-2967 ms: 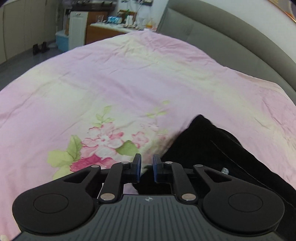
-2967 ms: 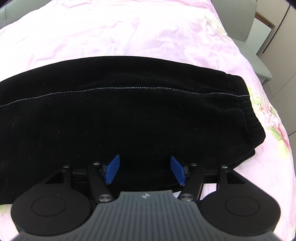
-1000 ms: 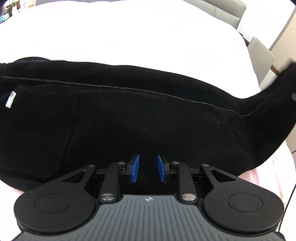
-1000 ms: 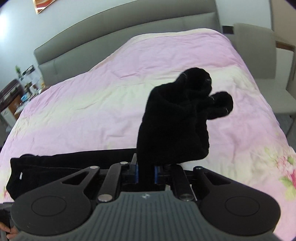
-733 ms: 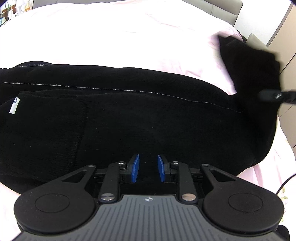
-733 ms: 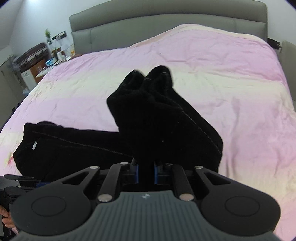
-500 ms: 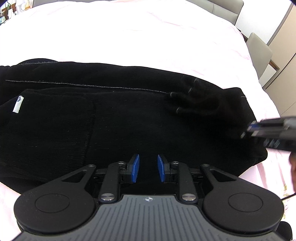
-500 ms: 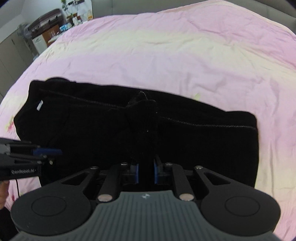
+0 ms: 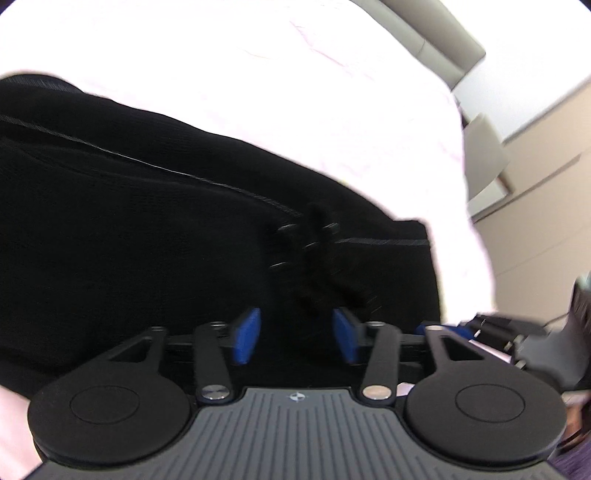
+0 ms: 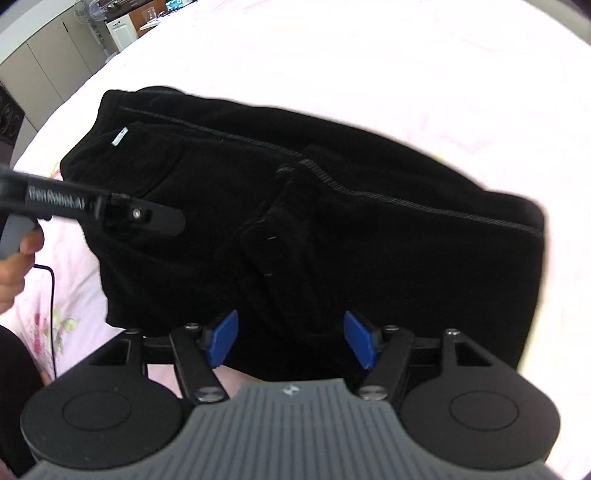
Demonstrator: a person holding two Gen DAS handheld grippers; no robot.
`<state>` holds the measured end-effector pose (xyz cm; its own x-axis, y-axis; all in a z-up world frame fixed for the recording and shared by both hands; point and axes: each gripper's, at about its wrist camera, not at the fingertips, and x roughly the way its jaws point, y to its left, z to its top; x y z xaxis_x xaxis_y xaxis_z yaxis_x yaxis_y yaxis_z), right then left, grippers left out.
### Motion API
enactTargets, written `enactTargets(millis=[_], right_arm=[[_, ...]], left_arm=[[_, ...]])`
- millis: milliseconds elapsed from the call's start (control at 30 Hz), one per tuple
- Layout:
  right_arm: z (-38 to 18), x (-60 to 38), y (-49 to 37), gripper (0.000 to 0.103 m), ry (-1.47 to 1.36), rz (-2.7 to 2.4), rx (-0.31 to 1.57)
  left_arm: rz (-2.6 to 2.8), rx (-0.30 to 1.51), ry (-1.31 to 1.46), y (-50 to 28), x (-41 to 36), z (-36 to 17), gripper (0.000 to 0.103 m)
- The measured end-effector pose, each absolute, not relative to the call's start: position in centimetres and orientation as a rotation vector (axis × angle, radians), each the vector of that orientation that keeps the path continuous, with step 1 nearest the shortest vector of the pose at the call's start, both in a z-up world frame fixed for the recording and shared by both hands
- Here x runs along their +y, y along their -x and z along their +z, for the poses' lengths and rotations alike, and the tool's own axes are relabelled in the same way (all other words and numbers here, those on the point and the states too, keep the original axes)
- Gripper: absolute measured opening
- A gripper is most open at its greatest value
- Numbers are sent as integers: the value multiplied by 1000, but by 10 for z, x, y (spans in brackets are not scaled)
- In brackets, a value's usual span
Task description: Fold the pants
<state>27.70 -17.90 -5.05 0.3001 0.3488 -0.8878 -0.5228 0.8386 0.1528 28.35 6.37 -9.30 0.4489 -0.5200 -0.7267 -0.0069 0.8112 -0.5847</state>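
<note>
So far the black fleece pants [image 10: 332,206] lie on the bed, doubled over along their length: in the right wrist view the leg ends sit as a rumpled flap near the middle of the bundle, pointing toward 10 o'clock, while the waistband end with its small white label [image 10: 120,137] is out at 10 o'clock and the fold edge runs down the 3 o'clock side. A grey stitched seam crosses the upper layer from 10 toward 3 o'clock. My reading is that one lengthwise fold is in place but untidy, since the top flap is bunched and sits askew instead of meeting the waistband. Smoothing it and at least one more fold look to be what is left.

Closest to the cloth, the right hand-held gripper [image 10: 291,339] has just been opening; its blue pads stand apart with fabric lying loose beneath them, not pinched. Over in the left wrist view, the left hand-held gripper [image 9: 297,334] has likewise just been opening, pads clear of the rumpled cloth between them. Both have therefore released the garment.

Beyond the pants, the pink floral bedspread [image 10: 369,55] spreads out, washed nearly white by glare, and a grey padded headboard [image 9: 436,33] shows at 1 o'clock in the left wrist view.
</note>
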Motion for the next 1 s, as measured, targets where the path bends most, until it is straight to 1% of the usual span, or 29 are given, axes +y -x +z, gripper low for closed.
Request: enactTargets(millis=[33,133,300,400,433,467,533,567,633,667,700,733,767,800,833,900,1000], right_arm=[[-48,-186,-275,62,181,556,1117],[-45,-210,-278,62,184,444,1100],[-53,-254,-277,62,107,362,1114],[-63,-266,-269,62,108,352,1118],[-63,-274,-267,62,113,344,1118],[-66,-277,-265,62,116,335,1119],[-70,-285,-263,62,98,329,1116],[-70,-290,-261,62,79,329,1112],[-68,-298,-258,61,64,319,1097],[-65,-302,-257,57,56,312,1083],[-62,-305,-256,49,43,310,1075],[-59,-307,-256,44,23,309,1068],[-56,-310,-256,35,1,310,1063],[-54,-312,-256,28,-20,312,1060],[-51,-314,-255,25,-37,320,1058],[-52,-310,-258,12,-37,333,1059],[-68,-305,-268,7,-43,324,1094]], left_arm=[[-342,1080,614,-290,61,-96,70],[-338,1129,723,-313,49,-112,76],[-239,1202,752,-342,34,-141,77],[-239,1249,780,-351,22,-156,78],[-236,1251,772,-353,15,-158,72],[-218,1236,730,-353,10,-154,57],[-190,1176,601,-347,-3,-139,37],[-207,1137,570,-343,-8,-131,32],[-263,1053,473,-338,-20,-107,29],[-290,1014,427,-337,-23,-94,28],[-313,983,392,-336,-26,-83,28],[-332,958,358,-338,-29,-73,28],[-343,949,328,-340,-31,-67,28],[-346,947,296,-344,-33,-65,28],[-336,956,277,-349,-33,-67,28],[-324,996,254,-358,-33,-81,28],[-292,1054,260,-367,-34,-113,28]])
